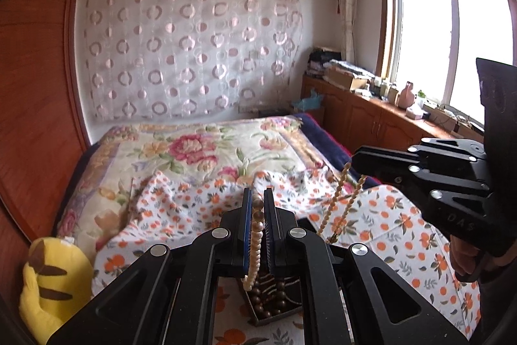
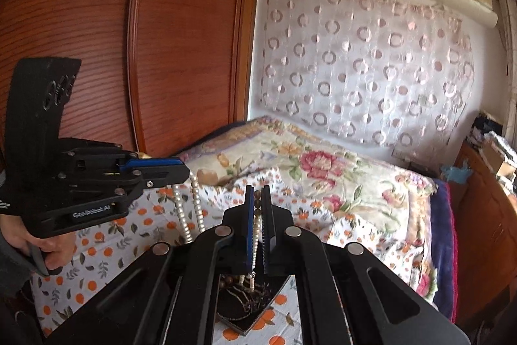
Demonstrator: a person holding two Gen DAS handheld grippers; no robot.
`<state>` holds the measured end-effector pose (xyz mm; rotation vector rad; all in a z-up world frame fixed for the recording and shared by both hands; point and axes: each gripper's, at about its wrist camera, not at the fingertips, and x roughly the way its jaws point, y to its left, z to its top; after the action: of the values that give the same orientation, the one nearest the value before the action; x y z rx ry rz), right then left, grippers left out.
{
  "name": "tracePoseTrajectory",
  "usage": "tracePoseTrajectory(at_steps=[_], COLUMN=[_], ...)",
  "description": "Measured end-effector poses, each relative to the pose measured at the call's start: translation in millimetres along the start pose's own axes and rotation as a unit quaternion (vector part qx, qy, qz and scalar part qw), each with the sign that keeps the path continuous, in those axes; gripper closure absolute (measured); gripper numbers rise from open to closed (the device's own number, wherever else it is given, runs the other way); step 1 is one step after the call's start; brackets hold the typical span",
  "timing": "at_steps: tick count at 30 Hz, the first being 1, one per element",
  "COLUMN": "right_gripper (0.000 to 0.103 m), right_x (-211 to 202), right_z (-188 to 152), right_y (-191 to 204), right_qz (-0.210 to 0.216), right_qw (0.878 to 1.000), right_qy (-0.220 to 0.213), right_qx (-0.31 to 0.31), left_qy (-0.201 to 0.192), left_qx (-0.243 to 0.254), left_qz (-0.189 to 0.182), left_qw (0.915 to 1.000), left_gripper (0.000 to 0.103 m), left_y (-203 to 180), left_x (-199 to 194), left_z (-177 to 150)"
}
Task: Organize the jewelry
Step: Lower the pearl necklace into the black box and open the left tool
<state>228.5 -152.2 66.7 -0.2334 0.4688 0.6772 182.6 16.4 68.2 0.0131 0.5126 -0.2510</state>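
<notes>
**2 grippers lift bead strands above the jewelry box**

The left gripper [image 1: 257,202] is pinching a pearl strand [image 1: 257,241] between its blue pads; the cream beads run down the middle of the left wrist view and hang toward the dark jewelry box [image 1: 274,303] at the bottom centre, where brown beads [image 1: 258,299] lie coiled. The right gripper [image 2: 257,198] is pressed together on a thinner beaded strand [image 2: 255,235], with small brown beads at its tips and pale ones trailing into the same box [image 2: 245,312]. Seen from the left wrist view, that strand [image 1: 339,202] drapes from the right gripper [image 1: 355,162] at centre right.

Both strands dangle over the orange-print sheet [image 1: 404,235] on the bed, with a floral quilt [image 1: 194,151] behind and a yellow plush toy [image 1: 51,280] at lower left.

Judging from this, the step is separating the 2 strands. To do it well, keep both pinches firm, draw the grippers apart slowly, and watch the loops near the box for snags, since tangled beads could drag the box or the brown beads along.
</notes>
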Motion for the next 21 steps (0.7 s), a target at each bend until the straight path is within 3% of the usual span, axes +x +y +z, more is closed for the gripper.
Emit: tracePoseTrajectory(at_steps=[7, 21], right_gripper=[0.098, 0.097], right_x=[27, 28], right_z=[-24, -38], right_y=[0, 4], right_qz=[0.005, 0.007], right_qw=[0.999, 0.998], right_qy=[0.041, 0.054], right_qx=[0.013, 0.023], left_qy=[0.033, 0.041], left_qx=[-0.010, -0.012], left_qz=[-0.008, -0.010], left_qw=[0.9994, 0.9991], left_gripper=[0.097, 0.097], left_y=[0, -2], left_x=[18, 18], left_z=[-23, -35])
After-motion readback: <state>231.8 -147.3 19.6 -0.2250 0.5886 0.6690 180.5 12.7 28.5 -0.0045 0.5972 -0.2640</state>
